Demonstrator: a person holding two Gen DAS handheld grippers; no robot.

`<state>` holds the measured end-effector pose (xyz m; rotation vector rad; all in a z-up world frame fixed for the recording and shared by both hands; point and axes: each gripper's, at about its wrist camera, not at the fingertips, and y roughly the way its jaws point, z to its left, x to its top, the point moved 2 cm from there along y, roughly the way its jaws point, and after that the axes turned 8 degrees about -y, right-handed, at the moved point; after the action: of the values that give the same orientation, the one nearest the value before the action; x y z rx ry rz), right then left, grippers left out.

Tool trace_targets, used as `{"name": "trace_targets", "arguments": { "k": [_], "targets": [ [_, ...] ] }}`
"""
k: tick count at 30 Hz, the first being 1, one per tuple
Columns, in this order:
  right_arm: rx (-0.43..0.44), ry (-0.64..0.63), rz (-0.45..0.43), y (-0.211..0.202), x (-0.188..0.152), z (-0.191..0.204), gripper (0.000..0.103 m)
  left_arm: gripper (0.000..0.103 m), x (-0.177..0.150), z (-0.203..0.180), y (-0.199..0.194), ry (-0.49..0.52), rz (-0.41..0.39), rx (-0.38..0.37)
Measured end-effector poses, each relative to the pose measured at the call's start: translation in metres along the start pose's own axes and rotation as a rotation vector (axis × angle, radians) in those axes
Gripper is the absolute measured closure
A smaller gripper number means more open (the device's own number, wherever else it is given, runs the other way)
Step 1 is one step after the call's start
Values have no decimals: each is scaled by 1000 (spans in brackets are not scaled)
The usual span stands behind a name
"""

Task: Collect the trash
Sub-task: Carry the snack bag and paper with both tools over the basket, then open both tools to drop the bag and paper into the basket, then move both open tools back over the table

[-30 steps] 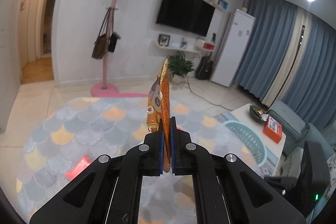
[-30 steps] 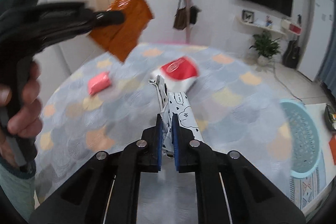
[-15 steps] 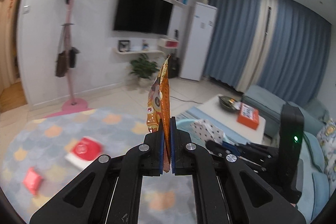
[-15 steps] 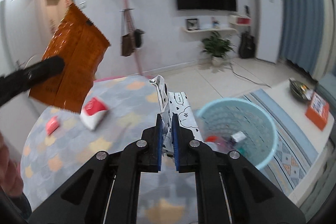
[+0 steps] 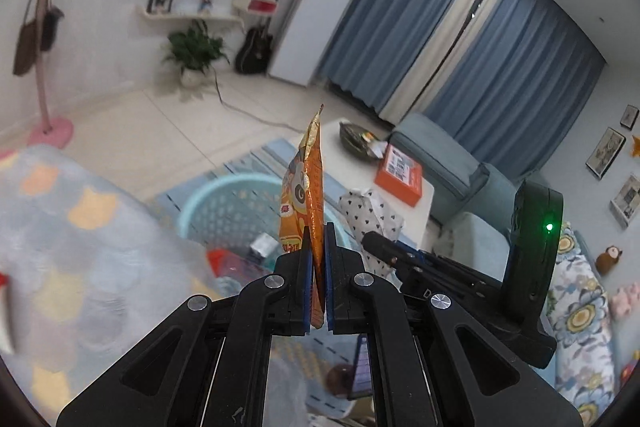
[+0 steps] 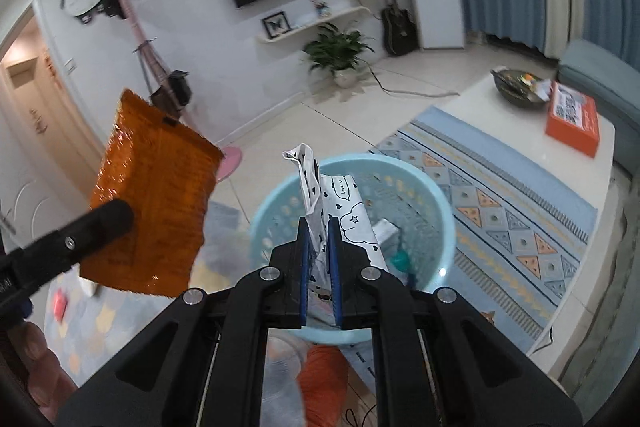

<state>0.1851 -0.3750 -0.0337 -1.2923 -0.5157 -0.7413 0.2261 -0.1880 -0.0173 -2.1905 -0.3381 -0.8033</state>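
My left gripper (image 5: 317,247) is shut on an orange snack bag (image 5: 306,195), held upright in the air just short of the light blue basket (image 5: 208,199). The bag also shows in the right wrist view (image 6: 152,203), left of the basket. My right gripper (image 6: 318,239) is shut on a white wrapper with black doodles (image 6: 344,215), held above the light blue basket (image 6: 444,227). In the left wrist view the right gripper (image 5: 374,241) holds the white wrapper (image 5: 370,213) over the basket's right side. Some trash lies inside the basket.
A white coffee table (image 6: 516,131) with an orange box (image 6: 574,123) and a dark bowl (image 6: 516,91) stands right of the basket. A pink packet (image 6: 60,303) lies on the patterned rug (image 5: 80,259). A sofa (image 5: 452,163) is behind the table.
Both grippers have swung right from the rug toward the basket, still holding their trash. The right gripper now hangs over the basket; the left one is beside it.
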Motion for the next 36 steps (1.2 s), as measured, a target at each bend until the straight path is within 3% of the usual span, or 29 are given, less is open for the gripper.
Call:
{"name": "trace_targets", "arguments": {
  "k": [5, 8, 14, 16, 21, 27, 30, 32, 33, 34, 36],
  "targets": [
    [-6, 66, 90, 33, -9, -26, 96, 100, -2, 8, 49, -3, 73, 48],
    [2, 75, 129, 47, -13, -31, 96, 100, -4, 16, 68, -42, 142, 12],
    [-8, 86, 155, 60, -14, -32, 95, 99, -5, 24, 87, -60, 166, 54],
    [-1, 81, 172, 66, -14, -32, 94, 87, -4, 22, 89, -54, 165, 77],
    [11, 53, 168, 63, -11, -25, 84, 65, 0, 26, 77, -59, 139, 77],
    [17, 51, 142, 48, -7, -17, 78, 55, 1, 29, 44, -60, 82, 85],
    [29, 35, 119, 37, -4, -5, 75, 54, 1, 32, 24, -91, 60, 48],
    [49, 14, 99, 28, -2, 9, 67, 54, 1, 36, 5, -117, 34, 18],
    [56, -1, 86, 23, 0, 17, 56, 54, 0, 37, -4, -115, 18, 21],
    [57, -15, 72, 18, 1, 25, 52, 51, -1, 39, -14, -110, 2, 29],
    [71, -67, 44, 6, 4, 46, 52, 45, -2, 43, -41, -109, -49, 44]
  ]
}}
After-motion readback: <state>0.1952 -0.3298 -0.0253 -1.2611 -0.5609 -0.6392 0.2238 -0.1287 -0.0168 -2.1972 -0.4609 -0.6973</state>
